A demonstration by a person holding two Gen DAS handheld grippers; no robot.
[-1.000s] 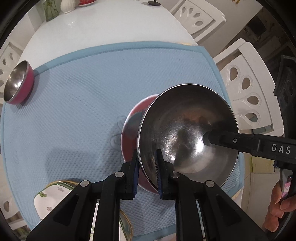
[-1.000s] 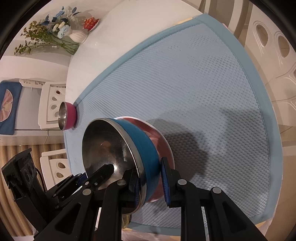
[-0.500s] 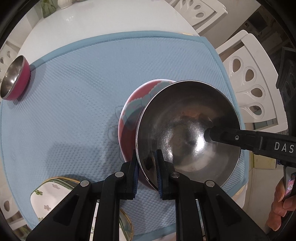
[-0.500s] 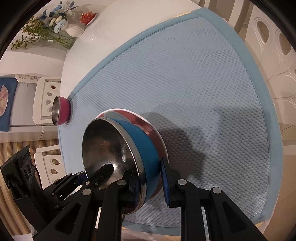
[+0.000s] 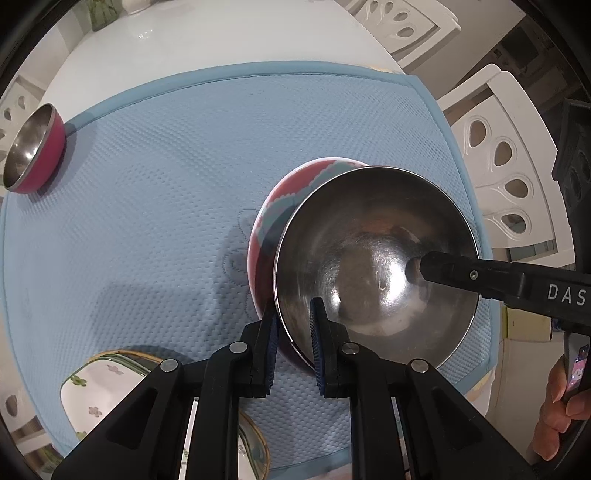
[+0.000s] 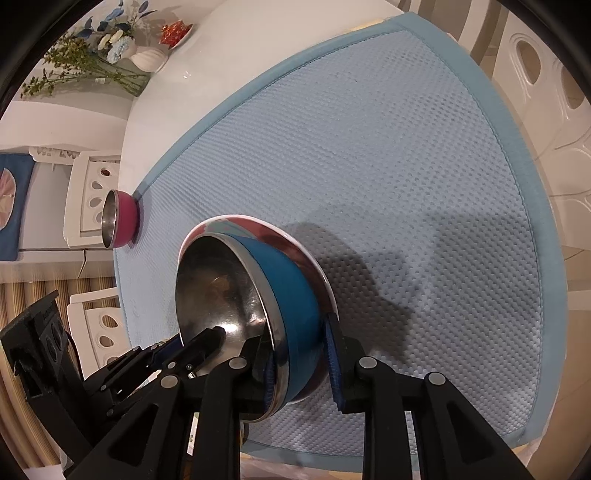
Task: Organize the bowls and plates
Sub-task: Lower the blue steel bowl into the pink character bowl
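A steel bowl with a blue outside (image 5: 369,266) (image 6: 291,295) rests tilted on a red and teal plate (image 5: 273,218) (image 6: 295,243) on the blue mat (image 5: 166,184). My left gripper (image 5: 293,317) is shut on the bowl's near rim, one pad inside and one outside. On the opposite rim sits my right gripper (image 6: 297,343); its jaws are opening, with the rim still between the pads. One of its fingers (image 5: 461,273) reaches into the bowl. A small pink bowl (image 5: 33,147) (image 6: 122,218) stands at the mat's far left corner. A floral plate (image 5: 99,391) lies at the near left.
White chairs (image 5: 498,155) ring the white table. A vase of flowers (image 6: 144,59) and a small red dish (image 6: 175,31) stand at the table's far end. A hand (image 5: 561,406) holds the right gripper's handle. Bare mat (image 6: 406,184) lies beyond the plate.
More of the red plate now shows past the bowl's far left rim. Both grippers stay on the bowl's rim, and the right outer pad sits a touch wider.
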